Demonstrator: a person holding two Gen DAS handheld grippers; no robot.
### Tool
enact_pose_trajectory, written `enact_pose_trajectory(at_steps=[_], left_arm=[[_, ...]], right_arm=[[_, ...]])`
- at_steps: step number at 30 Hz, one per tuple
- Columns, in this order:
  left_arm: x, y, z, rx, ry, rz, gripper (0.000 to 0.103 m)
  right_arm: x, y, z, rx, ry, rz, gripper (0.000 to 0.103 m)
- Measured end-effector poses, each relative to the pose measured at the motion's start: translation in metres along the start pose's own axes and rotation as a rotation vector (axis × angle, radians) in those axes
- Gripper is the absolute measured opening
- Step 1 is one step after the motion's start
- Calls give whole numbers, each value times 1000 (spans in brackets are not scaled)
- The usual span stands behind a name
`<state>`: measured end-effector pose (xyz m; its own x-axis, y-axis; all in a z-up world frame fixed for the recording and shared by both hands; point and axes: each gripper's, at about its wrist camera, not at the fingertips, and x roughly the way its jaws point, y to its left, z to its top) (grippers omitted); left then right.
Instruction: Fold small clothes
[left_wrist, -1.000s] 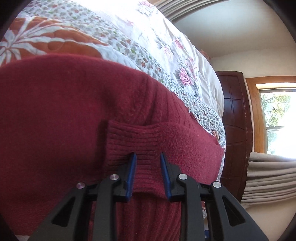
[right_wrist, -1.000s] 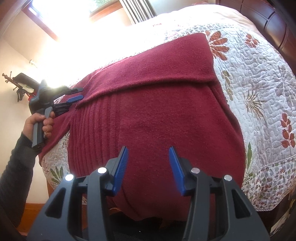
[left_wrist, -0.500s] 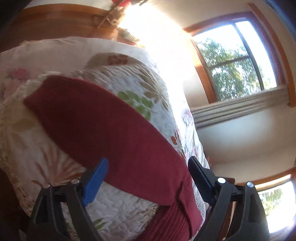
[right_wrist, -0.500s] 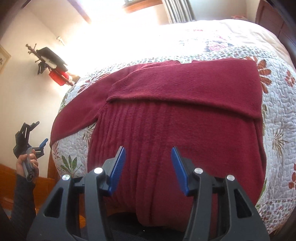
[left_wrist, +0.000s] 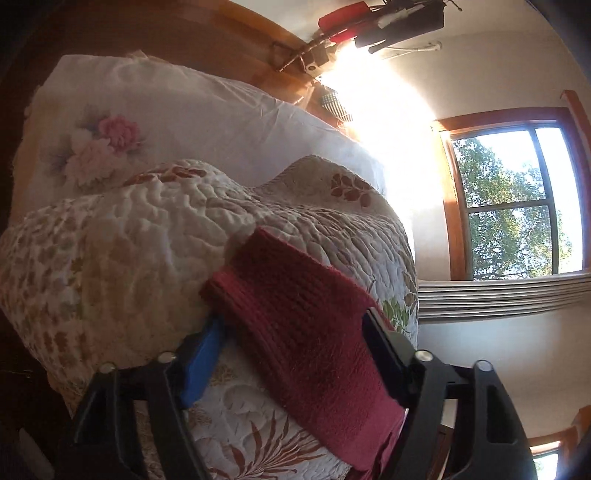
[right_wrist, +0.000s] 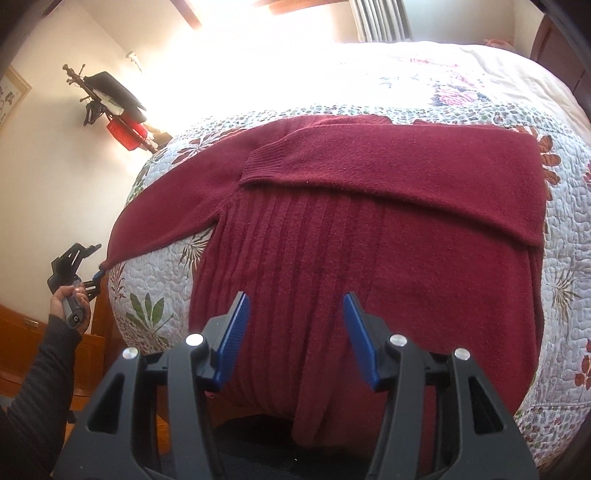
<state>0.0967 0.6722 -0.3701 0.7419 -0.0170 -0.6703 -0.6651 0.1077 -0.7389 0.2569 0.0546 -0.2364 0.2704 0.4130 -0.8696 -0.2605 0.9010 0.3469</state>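
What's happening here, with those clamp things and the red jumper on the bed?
A person is folding a dark red sweater on a quilted bedspread, with a two-finger gripper in each hand. One sleeve is already folded across the body. The left gripper is open around the cuff of the other sleeve, which stretches out to the bed's edge. The right gripper hovers open over the sweater's ribbed lower part, holding nothing.
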Motion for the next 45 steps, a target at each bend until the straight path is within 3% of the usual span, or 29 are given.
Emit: enact_pose_trajectory(at_steps=[3, 6, 11, 17, 23, 27, 35, 39, 42, 45], left_arm=[[-6, -14, 4, 34, -18, 7, 8], [-25, -44, 2, 71, -54, -44, 9], [-62, -156, -26, 324, -88, -183, 8], [-74, -303, -123, 695, -32, -331, 8], [-38, -382, -237, 939, 118, -411, 8], [9, -397, -307, 1052, 252, -390, 8], [119, -361, -420, 1148, 550, -280, 8], [160, -332, -457, 1148, 671, -229, 8], [181, -317, -481, 1157, 737, -203, 8], [188, -305, -495, 1157, 798, -191, 12]], right_arm=[[-7, -11, -1, 32, -16, -9, 54], [-14, -21, -2, 57, -35, -15, 54], [-25, -36, -4, 107, -65, 2, 54], [-29, -58, -10, 190, -77, 39, 54], [-37, -82, -19, 286, -99, 73, 54], [-47, -97, -24, 332, -129, 60, 55], [-65, -124, -35, 408, -164, 13, 55], [-69, -133, -37, 421, -159, -7, 56], [-69, -136, -33, 412, -142, -5, 64], [-66, -143, -21, 420, -124, 50, 72]])
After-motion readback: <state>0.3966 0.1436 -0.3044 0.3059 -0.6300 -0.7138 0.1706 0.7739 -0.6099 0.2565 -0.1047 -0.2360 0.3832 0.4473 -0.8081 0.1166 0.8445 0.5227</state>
